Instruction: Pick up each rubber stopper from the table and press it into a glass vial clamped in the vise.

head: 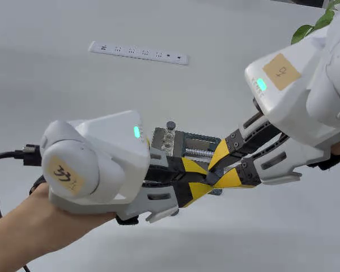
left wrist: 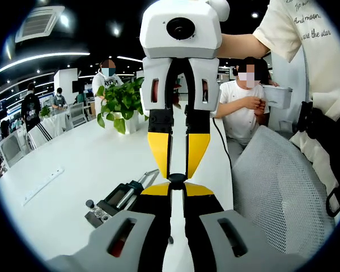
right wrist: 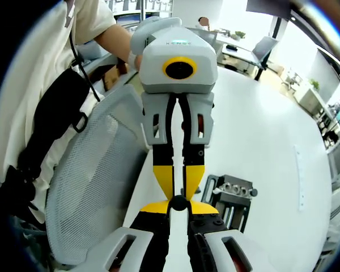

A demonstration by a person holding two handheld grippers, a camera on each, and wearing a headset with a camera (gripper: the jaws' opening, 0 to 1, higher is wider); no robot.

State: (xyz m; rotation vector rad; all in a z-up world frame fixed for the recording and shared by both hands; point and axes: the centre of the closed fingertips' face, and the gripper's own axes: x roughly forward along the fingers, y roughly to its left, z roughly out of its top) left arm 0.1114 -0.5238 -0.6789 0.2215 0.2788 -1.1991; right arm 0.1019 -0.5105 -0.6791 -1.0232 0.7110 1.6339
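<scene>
1 vise (head: 166,143), 1 stopper (head: 170,124), L gripper (left wrist: 176,182), R gripper (right wrist: 179,205).

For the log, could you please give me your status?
Left gripper, right gripper tip to tip, both shut on one stopper. Vise just below. Nothing in the way.

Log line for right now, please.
left hand-held gripper: shut on stopper | right hand-held gripper: shut on same stopper, tip to tip | place: near vise | vise: second stopper on top
</scene>
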